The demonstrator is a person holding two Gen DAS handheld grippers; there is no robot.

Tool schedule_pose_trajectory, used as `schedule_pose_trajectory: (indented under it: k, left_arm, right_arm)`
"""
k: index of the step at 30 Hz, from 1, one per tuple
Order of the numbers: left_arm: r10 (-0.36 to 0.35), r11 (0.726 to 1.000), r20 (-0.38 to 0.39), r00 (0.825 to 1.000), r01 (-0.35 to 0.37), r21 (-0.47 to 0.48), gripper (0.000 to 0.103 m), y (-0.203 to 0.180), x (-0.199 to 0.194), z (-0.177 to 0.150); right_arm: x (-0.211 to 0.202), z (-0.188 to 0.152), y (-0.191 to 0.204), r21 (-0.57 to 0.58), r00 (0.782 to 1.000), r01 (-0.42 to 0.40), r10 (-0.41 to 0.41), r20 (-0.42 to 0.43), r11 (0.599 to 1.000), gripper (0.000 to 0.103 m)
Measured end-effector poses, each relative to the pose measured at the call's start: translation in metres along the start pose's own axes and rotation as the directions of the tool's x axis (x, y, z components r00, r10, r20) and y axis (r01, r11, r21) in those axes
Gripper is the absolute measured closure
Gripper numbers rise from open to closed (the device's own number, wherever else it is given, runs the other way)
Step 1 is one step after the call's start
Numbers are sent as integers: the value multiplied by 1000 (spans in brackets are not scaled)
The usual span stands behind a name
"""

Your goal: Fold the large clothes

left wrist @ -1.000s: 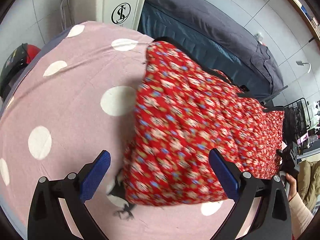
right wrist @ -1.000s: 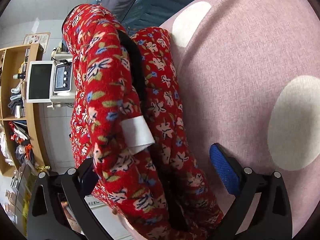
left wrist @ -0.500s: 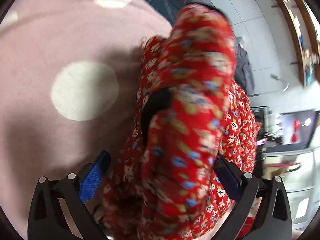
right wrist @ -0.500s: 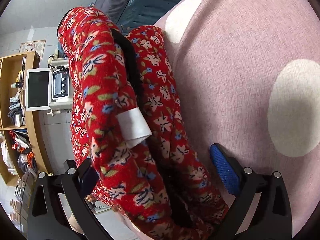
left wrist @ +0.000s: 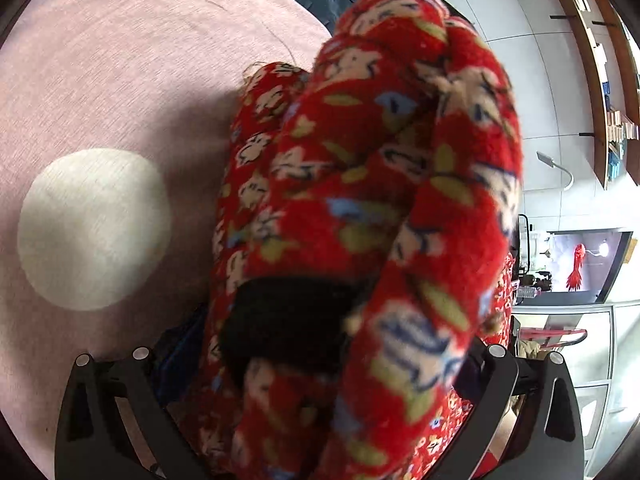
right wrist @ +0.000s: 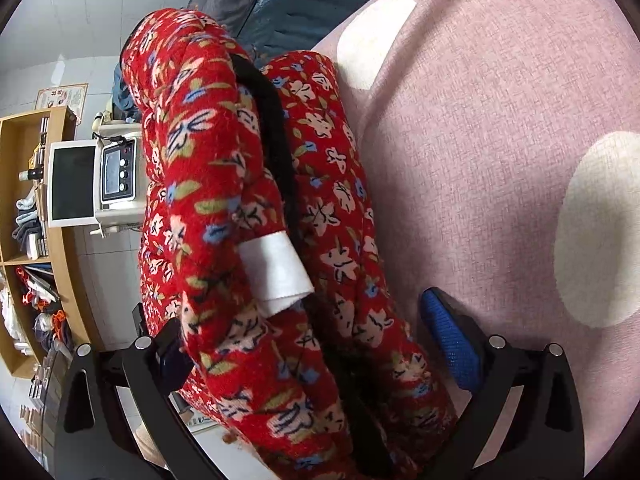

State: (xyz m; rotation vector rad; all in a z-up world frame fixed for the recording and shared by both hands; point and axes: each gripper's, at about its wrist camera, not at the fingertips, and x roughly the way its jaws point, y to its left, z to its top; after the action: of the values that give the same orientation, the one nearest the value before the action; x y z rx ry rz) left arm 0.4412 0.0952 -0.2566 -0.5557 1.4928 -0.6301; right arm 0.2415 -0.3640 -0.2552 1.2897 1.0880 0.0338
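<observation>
A thick red floral garment with black trim fills both views. In the left wrist view the garment bulges up between the fingers of my left gripper, lifted off the pink spotted cloth; the blue pads are mostly hidden by it. In the right wrist view the garment, with a white label, lies between the fingers of my right gripper. The right blue pad stands apart from the fabric; the left pad is hidden behind it.
The pink cloth with white dots covers the table. A dark blue sofa stands beyond the far edge. A wooden shelf and a white device with a screen stand at the left.
My left gripper moved in on the garment's edge and lifted it, so the fabric now bunches up close to the camera. The right gripper holds nearly still with the garment.
</observation>
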Motion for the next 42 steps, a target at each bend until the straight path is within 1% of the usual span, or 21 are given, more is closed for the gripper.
schedule_pose_trajectory:
  k: [2, 3, 4, 5, 7, 10, 13, 17, 20, 22, 24, 26, 28, 31, 32, 34, 36, 38, 39, 40, 42]
  left_arm:
    - [2, 1000, 8, 1000, -2, 6, 6, -7, 0, -1]
    - [3, 1000, 15, 1000, -3, 4, 9, -14, 1, 0]
    - [3, 1000, 22, 1000, -3, 0, 13, -17, 1, -2]
    - [6, 1000, 34, 999, -5, -5, 16, -22, -1, -4]
    - [16, 1000, 53, 998, -16, 0, 27, -32, -6, -9]
    - [21, 999, 77, 997, -24, 46, 37, -53, -18, -15]
    - [-18, 994, 104, 994, 7, 105, 46, -76, -37, -25]
    - [-38, 977, 109, 993, 14, 214, 49, -117, -58, -42]
    - [-94, 967, 121, 988, 62, 246, 49, -138, -84, -64]
    - [-122, 967, 144, 982, 84, 242, 50, -131, -112, -76]
    - [-125, 969, 186, 974, 80, 233, 50, -126, -139, -95]
    - [-124, 977, 235, 964, 77, 200, 50, -109, -178, -117]
    - [-107, 990, 317, 942, 71, 125, 50, -86, -217, -147]
    - [-50, 999, 420, 906, 48, 14, 50, -52, -268, -185]
    - [-19, 998, 465, 885, 44, -42, 50, -36, -286, -204]
    - [36, 993, 518, 855, 29, -117, 50, -16, -311, -227]
    - [89, 976, 574, 814, 42, -212, 50, 12, -332, -254]
    - [110, 953, 626, 772, 98, -288, 50, 45, -352, -275]
    - [116, 941, 648, 753, 126, -315, 50, 59, -365, -286]
    - [129, 929, 673, 728, 149, -340, 50, 70, -369, -295]
    - [171, 911, 709, 684, 164, -378, 50, 77, -365, -299]
  right_arm:
    - [0, -1, 4, -3, 1000, 7, -7, 14, 1000, 6]
    - [-1, -3, 7, -4, 1000, 7, -7, 22, 1000, 16]
    - [-2, -6, 10, 5, 1000, -8, 8, 30, 1000, 22]
    - [-4, -9, 12, 18, 999, -8, 7, 43, 1000, 26]
    - [-11, -16, 20, 18, 998, -7, 6, 67, 1000, 40]
    - [-24, -24, 35, -18, 997, 5, -4, 78, 1000, 54]
    - [-38, -34, 53, -64, 997, 11, -6, 75, 998, 59]
    - [-57, -56, 91, -159, 998, 8, 1, 60, 987, 62]
    - [-69, -77, 124, -251, 999, 4, 6, 40, 968, 64]
    - [-74, -93, 146, -321, 1000, 17, -10, 23, 947, 64]
    - [-74, -108, 172, -390, 1000, 18, -23, -8, 921, 64]
    - [-70, -118, 190, -436, 999, 3, -25, -44, 900, 64]
    - [-56, -127, 212, -484, 995, -30, -17, -94, 874, 64]
    - [-19, -141, 248, -551, 982, -94, -15, -189, 829, 64]
    - [-5, -145, 259, -568, 975, -114, -18, -222, 815, 64]
    - [33, -157, 291, -615, 956, -155, -40, -292, 773, 64]
    - [72, -169, 321, -650, 935, -185, -72, -348, 737, 64]
    - [116, -184, 360, -707, 915, -212, -117, -386, 674, 64]
    - [133, -187, 377, -727, 913, -212, -134, -386, 653, 64]
    - [157, -193, 400, -749, 909, -217, -150, -389, 627, 64]
    - [188, -201, 428, -774, 902, -228, -172, -397, 591, 64]
